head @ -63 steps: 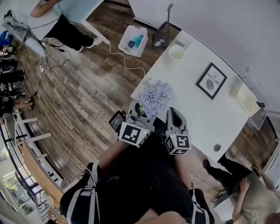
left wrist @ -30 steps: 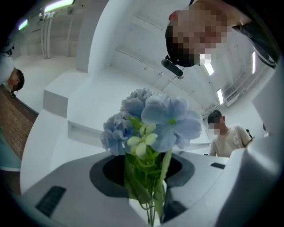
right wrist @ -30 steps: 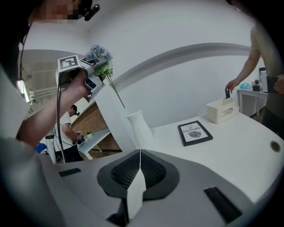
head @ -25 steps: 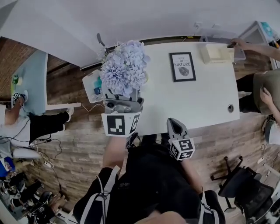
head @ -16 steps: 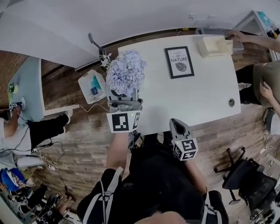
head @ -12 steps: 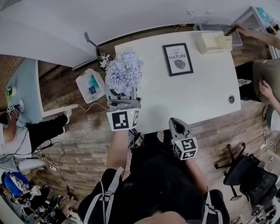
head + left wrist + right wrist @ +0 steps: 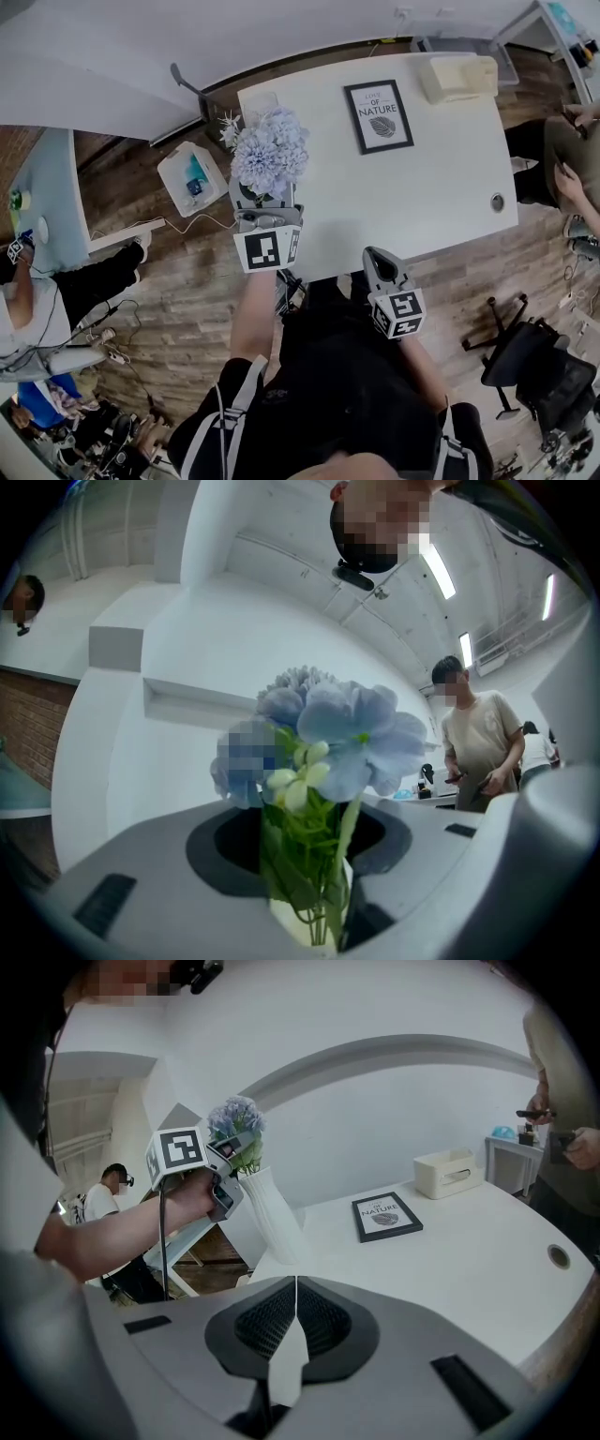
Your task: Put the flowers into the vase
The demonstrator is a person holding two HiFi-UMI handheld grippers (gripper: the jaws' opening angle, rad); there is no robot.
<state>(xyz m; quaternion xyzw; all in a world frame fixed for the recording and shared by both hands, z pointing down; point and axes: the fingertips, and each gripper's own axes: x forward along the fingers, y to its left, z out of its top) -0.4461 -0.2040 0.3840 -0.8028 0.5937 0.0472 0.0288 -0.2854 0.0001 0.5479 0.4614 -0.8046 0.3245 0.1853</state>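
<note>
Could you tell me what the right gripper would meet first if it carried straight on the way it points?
Most likely the white table, just beside the foot of the vase; depth is unclear, so it might clip the vase.

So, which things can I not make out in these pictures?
- Stem ends: in the left gripper view the body of the left tool cuts off the flowers low down, so their depth in the vase cannot be told.
- Vase, head view: hidden under the flowers and that tool.
- Small round thing on the table, head view: too small to name.
</note>
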